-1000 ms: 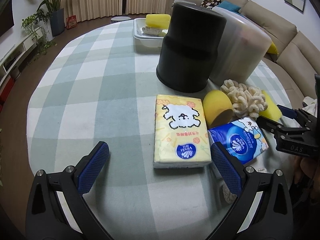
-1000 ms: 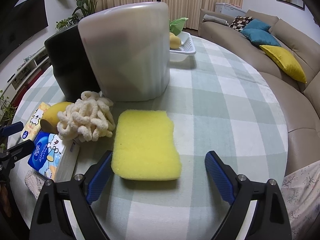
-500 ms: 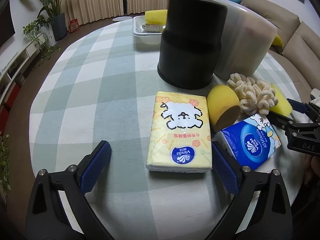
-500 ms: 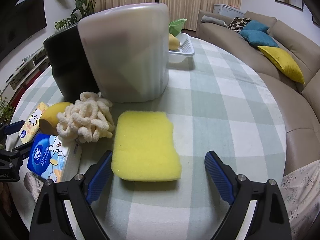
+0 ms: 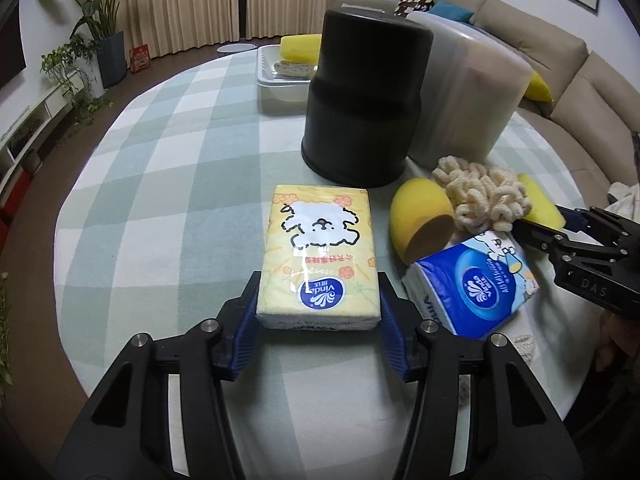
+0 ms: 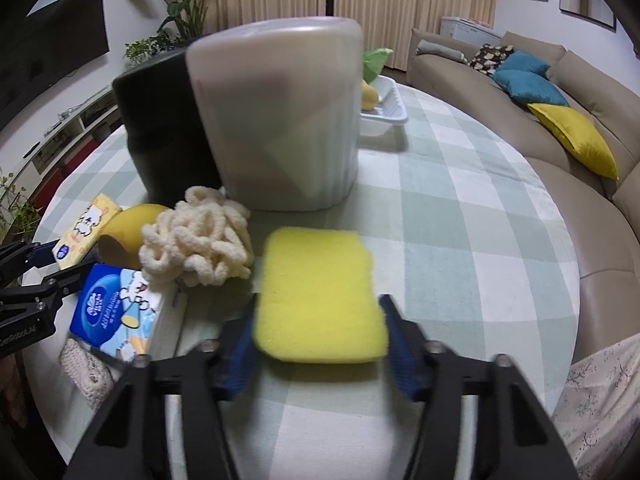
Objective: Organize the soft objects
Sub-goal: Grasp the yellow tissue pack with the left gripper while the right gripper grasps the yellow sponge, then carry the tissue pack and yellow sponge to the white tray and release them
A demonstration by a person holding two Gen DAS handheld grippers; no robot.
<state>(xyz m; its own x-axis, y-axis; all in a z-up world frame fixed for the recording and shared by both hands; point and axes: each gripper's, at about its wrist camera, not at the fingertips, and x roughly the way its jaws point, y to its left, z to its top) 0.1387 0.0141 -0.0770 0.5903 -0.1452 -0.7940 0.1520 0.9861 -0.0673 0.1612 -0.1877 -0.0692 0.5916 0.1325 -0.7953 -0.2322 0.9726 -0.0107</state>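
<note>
1. Left gripper: jaws closing, blue pads set against both long sides of the yellow tissue pack at its near end. The pack lies flat on the table, running straight ahead from the jaws.
2. Right gripper: jaws closing on the yellow sponge, pads at its near corners. The view is blurred, so firm contact cannot be confirmed.
3. Just right of the left jaws: blue tissue pack. Beyond it a yellow rounded sponge and a cream looped-yarn bundle, touching each other.
4. Ahead of both grippers: black cylindrical bin and pale ribbed bin, side by side, upright.
5. Farther ahead, behind the bins: white tray holding a yellow sponge and other soft items.
6. Surface: round table under a checked cloth in pale green, grey and white.
7. Room: beige curtains at the far wall; potted plants far left of the left jaws; low white shelving along that wall. Beige sofa curves around the right side, with a yellow cushion and blue cushions. Framed pictures hang above it.
</note>
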